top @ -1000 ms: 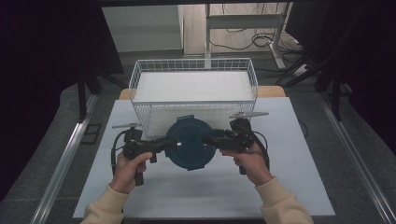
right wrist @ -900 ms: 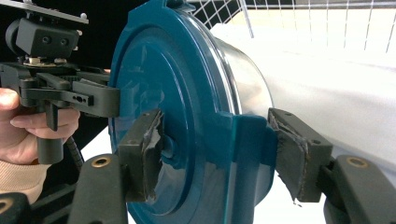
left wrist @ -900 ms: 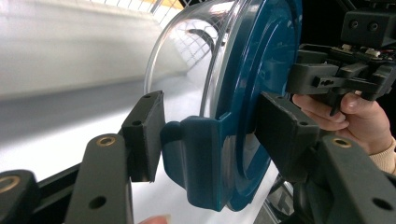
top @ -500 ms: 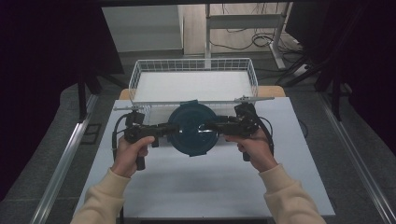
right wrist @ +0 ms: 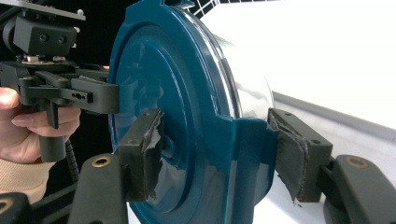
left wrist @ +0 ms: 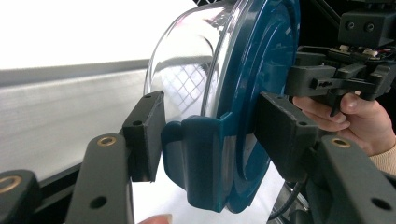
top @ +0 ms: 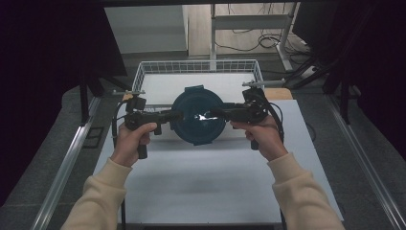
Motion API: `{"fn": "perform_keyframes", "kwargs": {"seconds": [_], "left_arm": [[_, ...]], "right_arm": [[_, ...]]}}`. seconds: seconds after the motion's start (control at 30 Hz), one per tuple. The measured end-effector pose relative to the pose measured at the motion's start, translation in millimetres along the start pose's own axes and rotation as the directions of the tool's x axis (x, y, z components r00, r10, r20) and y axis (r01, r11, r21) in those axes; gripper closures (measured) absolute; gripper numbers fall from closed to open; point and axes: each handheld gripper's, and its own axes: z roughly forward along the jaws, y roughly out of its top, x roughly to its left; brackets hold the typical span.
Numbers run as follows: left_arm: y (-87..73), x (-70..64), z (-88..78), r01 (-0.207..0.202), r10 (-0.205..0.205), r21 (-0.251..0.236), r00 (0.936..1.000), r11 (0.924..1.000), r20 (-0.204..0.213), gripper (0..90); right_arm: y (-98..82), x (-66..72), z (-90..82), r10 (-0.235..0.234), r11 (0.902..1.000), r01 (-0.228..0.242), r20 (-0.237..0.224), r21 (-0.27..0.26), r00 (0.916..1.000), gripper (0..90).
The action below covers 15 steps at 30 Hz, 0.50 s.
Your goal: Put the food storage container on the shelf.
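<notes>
A white rectangular table carries a white wire basket along its far edge. Above the table's far half, just in front of the basket and clear of the surface, hangs a round clear plastic container with a dark teal snap-on lid, the lid facing up toward the high camera. The left gripper is clamped on the container's left rim; in the left gripper view its jaws press the clear wall on one side and the teal lid on the other, across a lid clip. The right gripper is clamped on the opposite rim, one pad on the lid face and the other on the clear wall.
</notes>
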Motion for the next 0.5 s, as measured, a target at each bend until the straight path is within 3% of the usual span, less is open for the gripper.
{"fn": "perform_keyframes", "kwargs": {"seconds": [0.23,0.5], "left_arm": [[17.4,1.1,-1.1,-0.008,0.008,-0.008,1.0000,0.9999,-0.001,43.5],[48.5,0.3,-0.6,-0.027,0.027,-0.008,0.9996,0.9996,-0.004,43.5]], "right_arm": [[15.2,-1.4,1.6,-0.010,0.9999,0.010,0.000,-0.002,0.9999,37.8],[42.7,-6.0,1.1,-0.009,0.9999,0.009,0.001,-0.014,1.0000,37.8]]}}
